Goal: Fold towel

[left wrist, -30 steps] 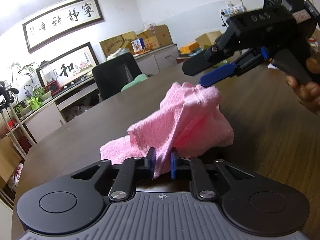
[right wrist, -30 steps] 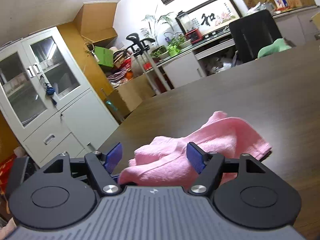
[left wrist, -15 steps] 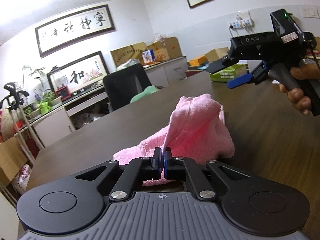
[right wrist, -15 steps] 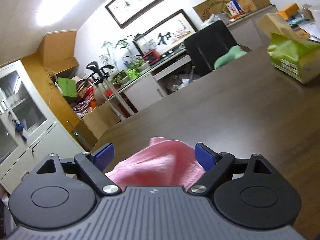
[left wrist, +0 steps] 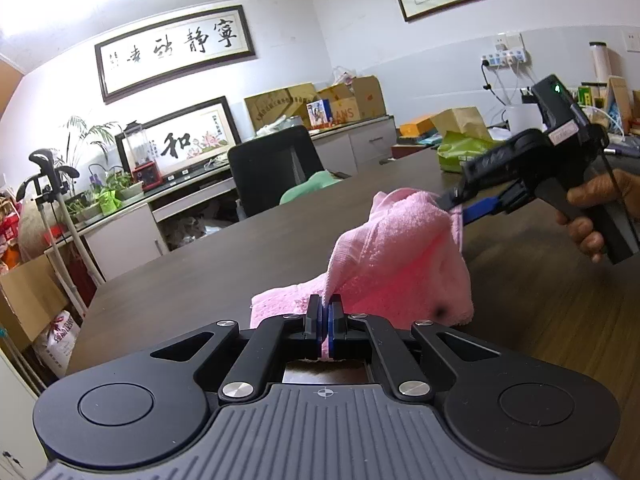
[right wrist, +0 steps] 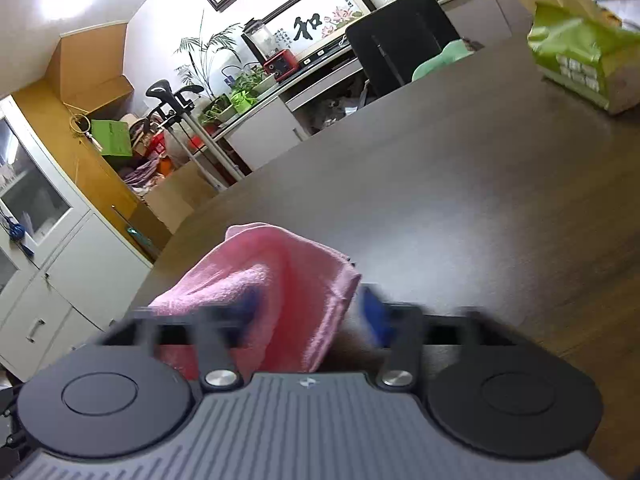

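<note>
Pinching the pink towel (left wrist: 400, 264) hem tight in the left claw (left wrist: 325, 314), cloth bunching just ahead on the bench (left wrist: 192, 280). Reaching into the raised far fold with the right claw (left wrist: 460, 204), jaws still parted, blurred. Folding barely starting: no flat layer yet.

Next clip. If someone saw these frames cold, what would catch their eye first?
The pink towel, bunched into a peak on the dark wooden table, stands out at once. The left gripper is pinched shut on its near edge, while the right gripper, in a hand at the right, reaches into its top. Framed calligraphy fills the back wall.
</note>
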The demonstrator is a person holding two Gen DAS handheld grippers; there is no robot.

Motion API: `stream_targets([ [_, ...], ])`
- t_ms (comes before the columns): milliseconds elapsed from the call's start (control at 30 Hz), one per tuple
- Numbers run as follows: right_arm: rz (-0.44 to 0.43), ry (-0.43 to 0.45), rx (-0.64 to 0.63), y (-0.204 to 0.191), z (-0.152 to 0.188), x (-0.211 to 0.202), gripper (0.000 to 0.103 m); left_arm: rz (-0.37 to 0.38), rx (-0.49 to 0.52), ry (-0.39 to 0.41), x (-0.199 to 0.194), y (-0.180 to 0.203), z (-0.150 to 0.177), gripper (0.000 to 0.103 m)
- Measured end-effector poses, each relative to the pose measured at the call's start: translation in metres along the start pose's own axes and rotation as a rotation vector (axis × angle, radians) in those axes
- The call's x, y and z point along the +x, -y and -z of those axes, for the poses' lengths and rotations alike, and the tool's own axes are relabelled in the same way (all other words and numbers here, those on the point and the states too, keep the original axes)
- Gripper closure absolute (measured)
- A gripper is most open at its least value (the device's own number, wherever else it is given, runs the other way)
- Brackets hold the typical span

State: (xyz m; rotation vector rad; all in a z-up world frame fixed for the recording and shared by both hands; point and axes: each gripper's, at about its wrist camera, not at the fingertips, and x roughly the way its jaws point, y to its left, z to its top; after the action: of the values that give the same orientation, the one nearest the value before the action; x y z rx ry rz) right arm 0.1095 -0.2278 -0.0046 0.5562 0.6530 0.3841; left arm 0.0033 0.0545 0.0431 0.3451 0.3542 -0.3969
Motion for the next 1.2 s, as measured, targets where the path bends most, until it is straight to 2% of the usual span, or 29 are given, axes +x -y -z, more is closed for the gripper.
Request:
stream_targets([
  [67,0.010,0.011,-0.002,0.001,0.000,0.000,0.086,0.006,0.000,0.001,0.001,0.002,-0.001,0.101],
  [167,0.017,0.039,-0.010,0.001,-0.001,-0.005,0.096,0.013,0.009,-0.001,0.002,0.004,0.001,0.101],
  [200,0.022,0.051,-0.022,-0.001,-0.002,-0.008,0.097,0.013,0.018,-0.004,0.004,0.006,0.001,0.101],
  [267,0.038,0.077,-0.062,-0.007,-0.001,-0.013,0.097,0.018,0.034,-0.006,0.007,0.009,0.003,0.101],
  [500,0.036,0.067,-0.080,-0.013,-0.003,-0.012,0.097,0.011,0.072,-0.041,0.023,0.015,0.009,0.101],
  [667,0.011,0.068,-0.043,-0.008,-0.008,-0.012,0.097,0.010,0.053,-0.052,0.031,0.014,0.006,0.098],
  [900,-0.022,0.030,0.066,0.014,-0.011,-0.006,0.092,0.000,0.036,-0.054,0.033,0.014,0.003,0.100],
  [1067,-0.036,0.004,0.067,0.017,-0.013,0.004,0.084,-0.015,0.020,-0.059,0.031,0.012,0.004,0.101],
  [1200,-0.024,-0.009,0.060,0.019,-0.016,0.014,0.086,-0.034,0.009,-0.075,0.033,0.010,0.003,0.101],
])
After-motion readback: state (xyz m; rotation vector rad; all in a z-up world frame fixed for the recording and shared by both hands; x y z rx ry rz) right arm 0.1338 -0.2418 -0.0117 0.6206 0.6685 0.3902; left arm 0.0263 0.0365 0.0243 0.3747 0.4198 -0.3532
